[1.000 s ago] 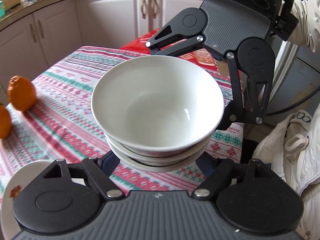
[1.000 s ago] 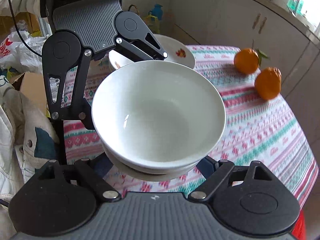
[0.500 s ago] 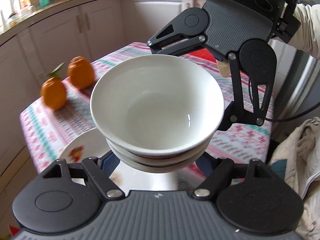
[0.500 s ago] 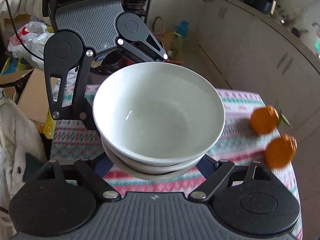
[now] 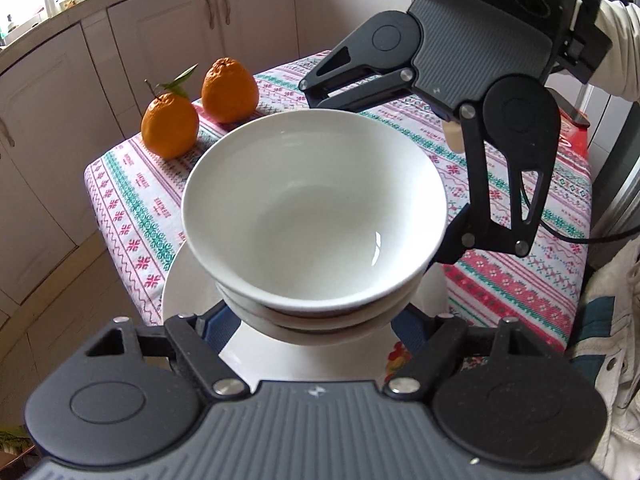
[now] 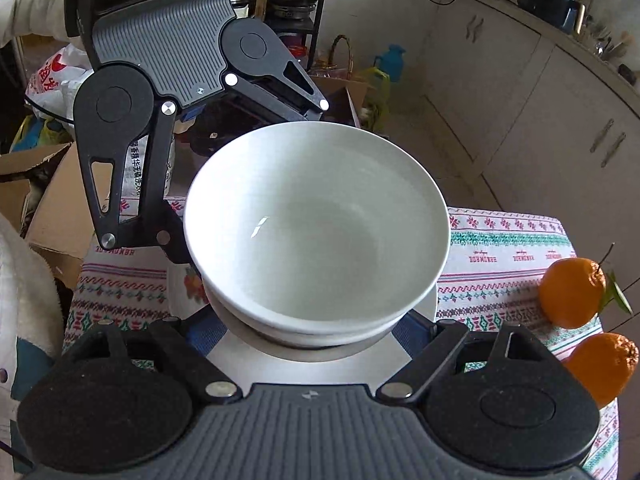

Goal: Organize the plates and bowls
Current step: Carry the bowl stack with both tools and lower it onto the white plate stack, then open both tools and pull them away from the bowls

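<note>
left gripper [image 5: 316, 320] and right gripper [image 5: 376, 160] each clamped on opposite sides of the bowl stack [image 5: 316, 224], hovering right over the plate [image 5: 192, 296]. could tilt and slide apart if lowered unevenly, or chip on landing.

Glossy, smooth white ceramic bowls [image 5: 314, 216]; matt woven cloth [image 5: 136, 204] with printed bands; dimpled, waxy orange peel [image 5: 170, 126]; matt black plastic linkages, ribbed grey housing.

Your surface [image 5: 132, 208] wears a patterned cloth; on it lie two oranges [image 5: 200, 104] and a white plate [image 5: 192, 292].
</note>
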Demonstrator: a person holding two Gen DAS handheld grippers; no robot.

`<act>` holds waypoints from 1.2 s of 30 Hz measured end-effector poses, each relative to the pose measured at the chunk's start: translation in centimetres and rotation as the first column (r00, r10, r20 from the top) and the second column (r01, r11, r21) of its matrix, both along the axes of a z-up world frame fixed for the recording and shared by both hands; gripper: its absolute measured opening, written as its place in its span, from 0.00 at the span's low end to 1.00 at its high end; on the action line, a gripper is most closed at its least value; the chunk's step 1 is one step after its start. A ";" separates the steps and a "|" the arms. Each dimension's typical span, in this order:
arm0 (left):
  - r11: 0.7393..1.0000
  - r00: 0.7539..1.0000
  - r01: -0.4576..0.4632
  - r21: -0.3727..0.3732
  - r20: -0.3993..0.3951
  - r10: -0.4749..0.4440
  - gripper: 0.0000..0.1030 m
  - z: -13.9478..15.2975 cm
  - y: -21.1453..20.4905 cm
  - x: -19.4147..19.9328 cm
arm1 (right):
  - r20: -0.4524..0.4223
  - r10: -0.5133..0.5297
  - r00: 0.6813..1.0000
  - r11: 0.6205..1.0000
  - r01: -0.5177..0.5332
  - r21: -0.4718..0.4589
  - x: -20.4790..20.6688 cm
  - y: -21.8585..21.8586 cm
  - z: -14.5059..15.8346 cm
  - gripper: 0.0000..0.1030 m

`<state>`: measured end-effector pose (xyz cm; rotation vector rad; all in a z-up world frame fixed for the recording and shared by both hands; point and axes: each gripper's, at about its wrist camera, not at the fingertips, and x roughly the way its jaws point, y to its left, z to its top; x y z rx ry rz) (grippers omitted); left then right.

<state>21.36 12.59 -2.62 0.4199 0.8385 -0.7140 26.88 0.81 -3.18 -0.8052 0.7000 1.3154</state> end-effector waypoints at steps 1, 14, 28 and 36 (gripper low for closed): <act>1.000 1.000 -0.001 0.000 0.002 0.001 0.79 -0.1 0.1 0.0 | -0.004 -0.002 1.000 1.000 0.002 0.000 0.1 0.1 0.0 0.88; 1.000 1.000 -0.019 -0.005 -0.003 0.019 0.79 -0.6 0.6 0.3 | -0.058 -0.030 0.998 0.999 0.031 0.014 0.9 -0.2 -0.4 0.88; 0.994 0.988 -0.106 0.014 0.112 0.103 0.92 0.0 0.2 -2.0 | -0.025 -0.074 0.997 0.996 0.075 0.042 -0.5 -1.3 0.2 1.00; 0.950 0.889 -0.311 -0.031 0.342 0.303 1.00 1.1 -0.3 -7.6 | 0.116 -0.318 0.941 0.948 0.313 0.063 -4.0 -4.3 1.8 1.00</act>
